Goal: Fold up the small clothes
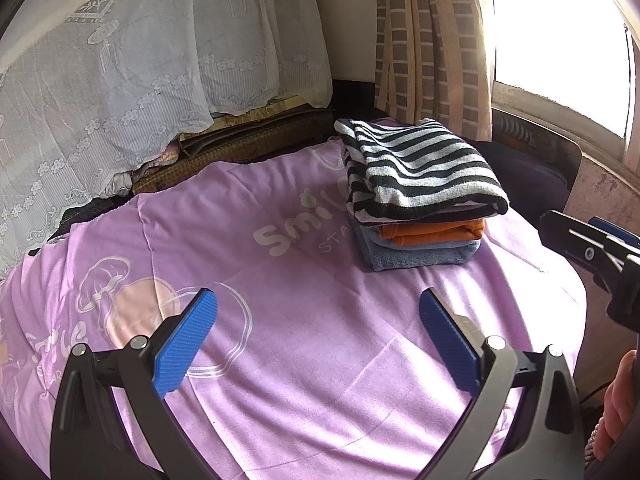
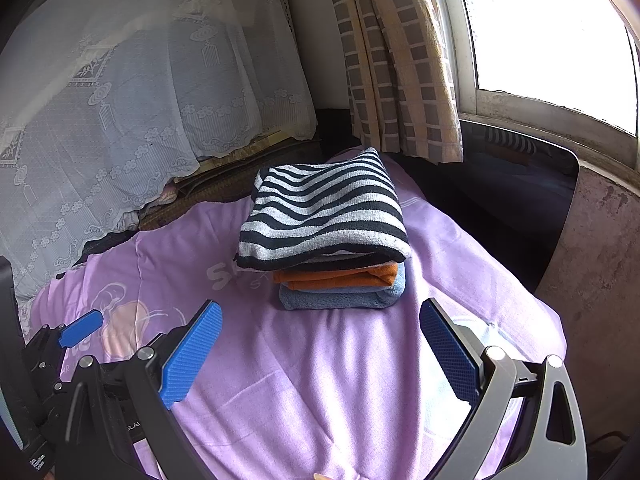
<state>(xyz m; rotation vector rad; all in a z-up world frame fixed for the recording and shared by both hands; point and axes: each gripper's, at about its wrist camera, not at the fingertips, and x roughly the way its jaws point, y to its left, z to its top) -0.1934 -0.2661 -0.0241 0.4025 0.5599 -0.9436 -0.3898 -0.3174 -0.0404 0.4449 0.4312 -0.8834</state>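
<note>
Both grippers — left gripper (image 1: 318, 338), right gripper (image 2: 320, 350) — gape empty before the folded stack (image 2: 328, 232).

Ahead and right of our wide-open left gripper (image 1: 318, 334), a black-and-white striped cloth (image 1: 420, 168) tops orange (image 1: 432, 231) and blue (image 1: 420, 254) folded pieces on the purple sheet (image 1: 300, 380).
</note>
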